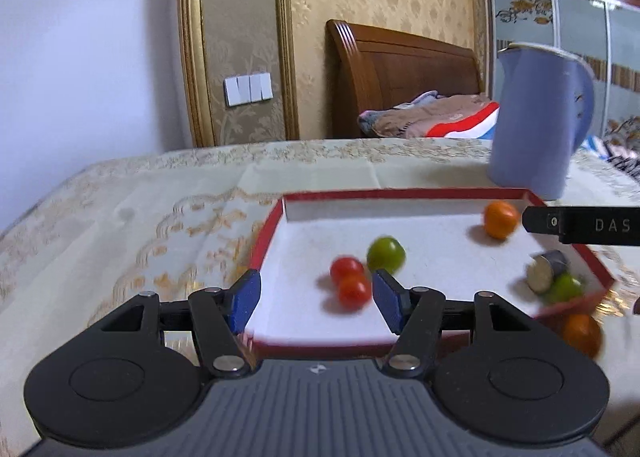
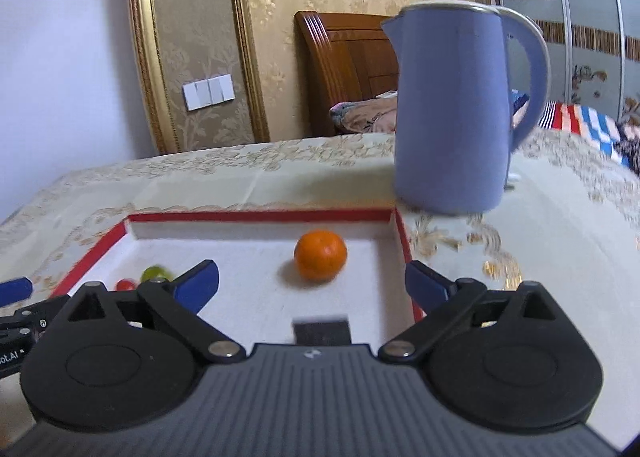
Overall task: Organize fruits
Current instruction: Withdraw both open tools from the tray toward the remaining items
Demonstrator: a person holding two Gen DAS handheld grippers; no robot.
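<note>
Left claw (image 1: 316,299): spread, empty, tomatoes (image 1: 349,281) at its one o'clock.
Right claw (image 2: 312,287): spread wide, empty, orange (image 2: 320,255) at twelve o'clock.
Tray (image 2: 260,215): holds the fruit.

A shallow box (image 1: 264,235) with red walls and a white floor sits in the middle of the left view. Two little red tomatoes (image 1: 349,281) touch each other on its floor, with a green fruit (image 1: 386,255) just beside them. An orange (image 1: 500,219) lies near the far right corner, another green fruit (image 1: 566,288) sits at the right wall, and one more orange (image 1: 582,333) lies outside the box at lower right.
</note>
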